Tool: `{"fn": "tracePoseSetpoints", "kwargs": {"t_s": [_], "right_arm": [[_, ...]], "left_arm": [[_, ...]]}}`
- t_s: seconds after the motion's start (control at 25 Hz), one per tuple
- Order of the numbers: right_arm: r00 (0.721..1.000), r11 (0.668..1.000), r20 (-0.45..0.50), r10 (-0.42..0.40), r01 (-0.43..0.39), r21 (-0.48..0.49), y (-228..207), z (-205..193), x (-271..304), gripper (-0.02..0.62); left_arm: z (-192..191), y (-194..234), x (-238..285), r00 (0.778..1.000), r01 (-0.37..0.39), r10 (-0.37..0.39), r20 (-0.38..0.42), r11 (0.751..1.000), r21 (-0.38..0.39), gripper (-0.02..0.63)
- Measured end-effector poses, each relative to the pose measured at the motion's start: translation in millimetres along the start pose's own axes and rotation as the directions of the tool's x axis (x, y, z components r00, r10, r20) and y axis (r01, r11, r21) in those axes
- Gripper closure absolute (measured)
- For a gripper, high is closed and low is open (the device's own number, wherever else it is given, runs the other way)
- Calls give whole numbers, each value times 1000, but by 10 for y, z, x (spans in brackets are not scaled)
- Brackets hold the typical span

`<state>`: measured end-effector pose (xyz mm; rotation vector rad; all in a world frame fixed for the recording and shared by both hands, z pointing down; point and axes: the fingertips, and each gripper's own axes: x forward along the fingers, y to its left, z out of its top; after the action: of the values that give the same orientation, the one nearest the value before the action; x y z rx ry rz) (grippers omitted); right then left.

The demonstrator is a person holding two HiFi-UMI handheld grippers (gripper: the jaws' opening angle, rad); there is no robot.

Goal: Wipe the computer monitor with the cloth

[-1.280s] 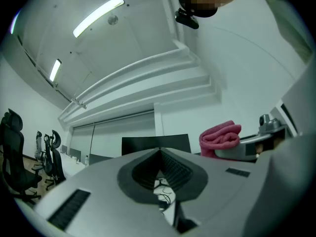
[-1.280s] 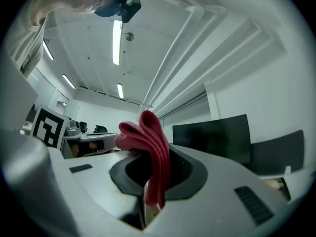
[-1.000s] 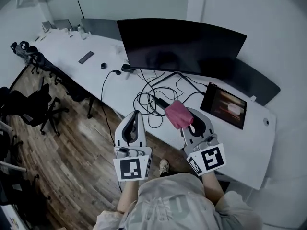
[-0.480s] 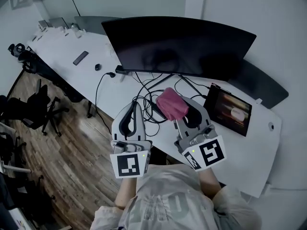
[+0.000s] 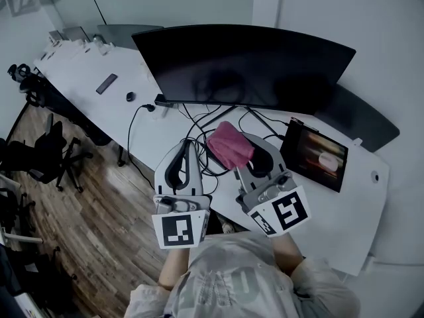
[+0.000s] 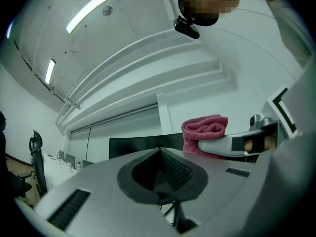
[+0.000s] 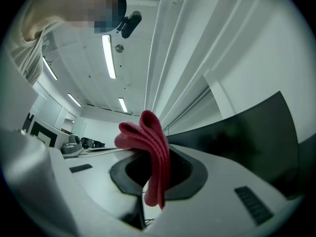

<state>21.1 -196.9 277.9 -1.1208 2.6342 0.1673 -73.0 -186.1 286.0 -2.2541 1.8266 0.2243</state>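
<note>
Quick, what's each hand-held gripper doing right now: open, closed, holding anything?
Left hand-held gripper: closed, holding nothing.
Right hand-held gripper: closed on the pink cloth.

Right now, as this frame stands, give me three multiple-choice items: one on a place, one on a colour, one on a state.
1. Where is the tablet?
A) on the desk, by the monitor's right end
B) left of the monitor
C) on the floor

2. What colour is the cloth?
A) blue
B) white
C) pink

3. How is the left gripper?
A) wide open
B) shut, empty
C) shut on the cloth

Answers:
1 A, the head view shows it on the desk there.
2 C, it is pink in every view.
3 B, its jaws meet with nothing between.
</note>
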Motion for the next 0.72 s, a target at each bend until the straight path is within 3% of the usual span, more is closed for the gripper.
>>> {"fn": "tracePoseSetpoints", "kwargs": {"t_s": [0.36,0.72], "right_arm": [[1000,1000,6,7,-7,-19,-226,163,218,548],[1000,1000,23,-4,4,-8,-430,326,498,548]], "left_arm": [[37,-46,411,1000,21,-21,3,999,-27,591],[294,2,774,996,40,-37,76,999,-36,591]]}}
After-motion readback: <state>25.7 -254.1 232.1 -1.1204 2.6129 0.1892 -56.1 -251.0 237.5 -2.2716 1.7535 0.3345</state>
